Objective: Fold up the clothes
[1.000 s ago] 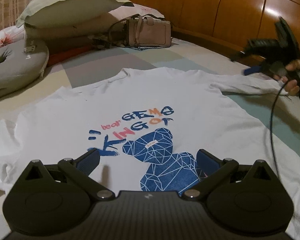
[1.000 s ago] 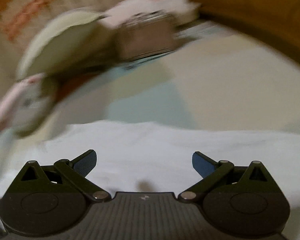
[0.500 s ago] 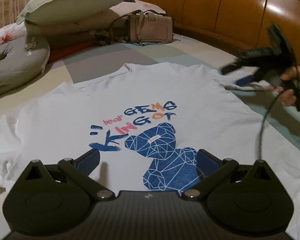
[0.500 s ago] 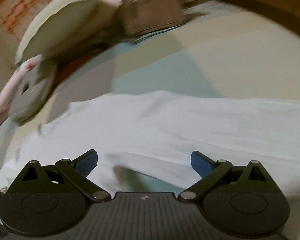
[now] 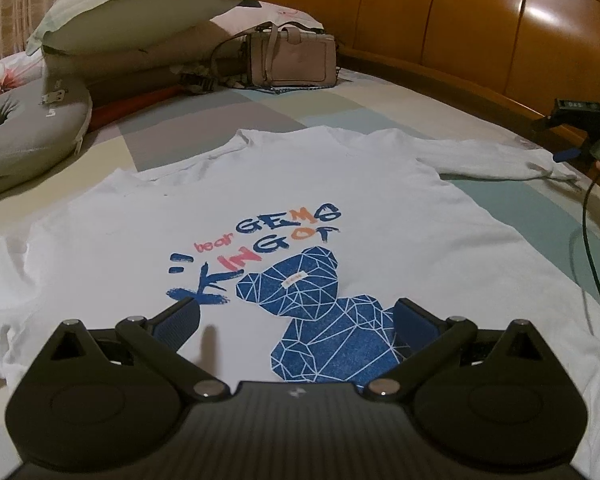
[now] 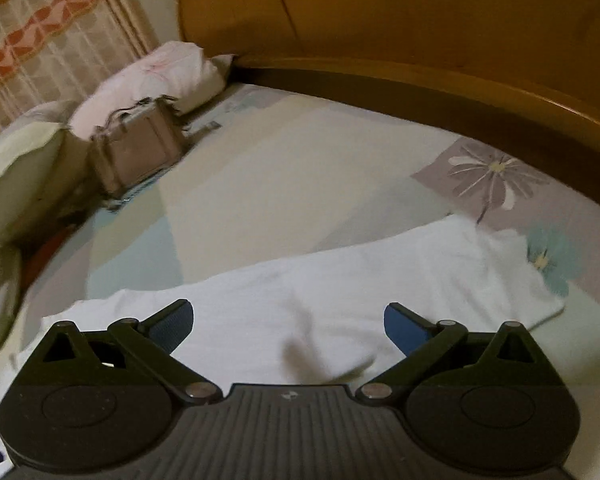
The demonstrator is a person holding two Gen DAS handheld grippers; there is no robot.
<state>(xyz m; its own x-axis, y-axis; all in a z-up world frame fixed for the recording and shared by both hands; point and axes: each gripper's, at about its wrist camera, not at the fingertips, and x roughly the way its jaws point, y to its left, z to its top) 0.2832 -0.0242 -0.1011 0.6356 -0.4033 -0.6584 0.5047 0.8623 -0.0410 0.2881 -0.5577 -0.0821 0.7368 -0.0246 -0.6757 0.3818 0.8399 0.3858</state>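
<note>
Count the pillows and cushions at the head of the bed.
3: a pale green pillow, a floral pillow behind the handbag, and a grey cushion. Others may be hidden.

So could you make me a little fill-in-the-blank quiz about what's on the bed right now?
1. The white T-shirt lies spread on the bed with its printed side facing ____.
2. The animal printed on it in blue is a ____.
3. The left gripper has its jaws ____.
4. The handbag sits next to the ____.

Missing words: up; bear; open; pillows

T-shirt [image 5: 260, 208] flat on bed [image 5: 380, 96], handbag [image 5: 292, 60] behind, pillow [image 5: 132, 4] left
</note>
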